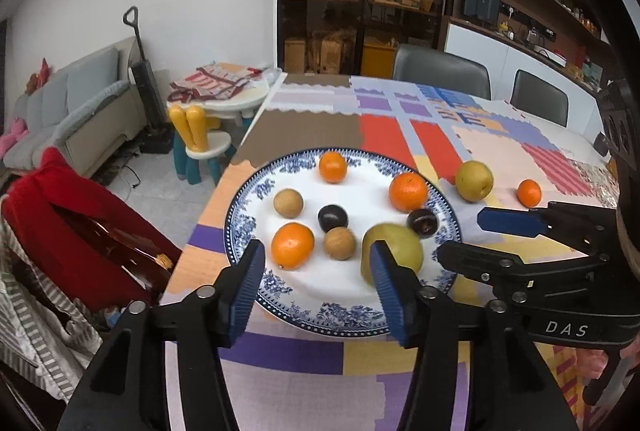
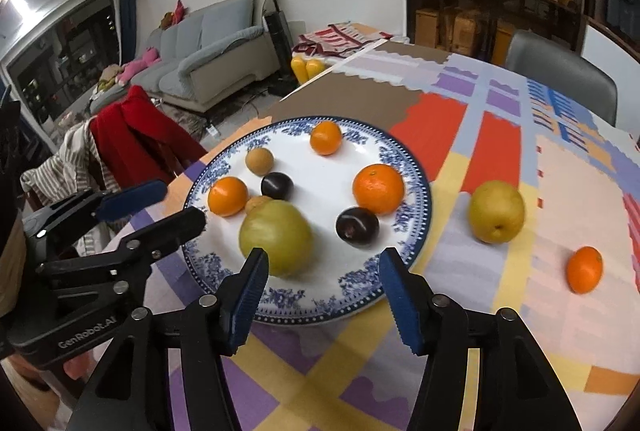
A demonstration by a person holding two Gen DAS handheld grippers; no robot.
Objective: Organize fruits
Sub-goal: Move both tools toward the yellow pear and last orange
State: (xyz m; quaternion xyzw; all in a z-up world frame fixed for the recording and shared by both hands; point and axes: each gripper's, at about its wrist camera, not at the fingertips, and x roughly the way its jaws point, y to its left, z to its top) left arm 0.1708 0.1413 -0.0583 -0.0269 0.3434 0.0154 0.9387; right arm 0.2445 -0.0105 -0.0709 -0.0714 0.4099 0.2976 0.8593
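Observation:
A blue-and-white plate [image 1: 256,191] [image 2: 416,191] holds several fruits: three oranges, two brown round fruits, two dark plums and a green pear [image 1: 394,249] [image 2: 276,237]. A second yellow-green pear [image 1: 474,180] [image 2: 496,212] and a small orange [image 1: 529,193] [image 2: 585,269] lie on the tablecloth right of the plate. My left gripper [image 1: 318,271] is open and empty over the plate's near edge, its right finger in front of the pear on the plate. My right gripper [image 2: 324,277] is open and empty above the plate's near rim.
The table has a colourful patchwork cloth [image 1: 400,371]. A chair draped with red cloth [image 1: 80,227] stands at the table's left edge. Grey chairs [image 1: 440,69] stand at the far side. A sofa, a child's table and a vacuum are on the floor to the left.

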